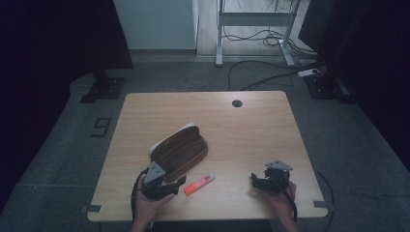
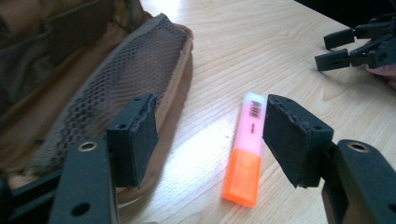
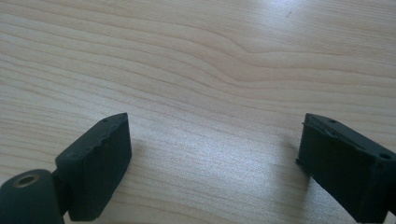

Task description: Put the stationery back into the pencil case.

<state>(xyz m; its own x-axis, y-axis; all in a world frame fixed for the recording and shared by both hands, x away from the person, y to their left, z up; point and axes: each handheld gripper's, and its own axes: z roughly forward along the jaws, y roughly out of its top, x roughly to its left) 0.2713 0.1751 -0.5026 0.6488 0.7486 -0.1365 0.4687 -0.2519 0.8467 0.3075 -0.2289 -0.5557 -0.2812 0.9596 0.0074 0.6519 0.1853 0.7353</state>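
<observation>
Orange-and-pink highlighter (image 2: 246, 156) lies flat on the tabletop (image 1: 251, 130), just beside the open brown pencil case (image 1: 180, 150); probably light, rigid and smooth, best pinched across its barrel. Left gripper (image 2: 210, 140) stands wide, straddling it untouched; right gripper (image 3: 212, 163) rests wide over bare wood.

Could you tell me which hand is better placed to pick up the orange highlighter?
Left: the left gripper stands open right beside the highlighter. The right gripper is open over bare table, farther away.
</observation>
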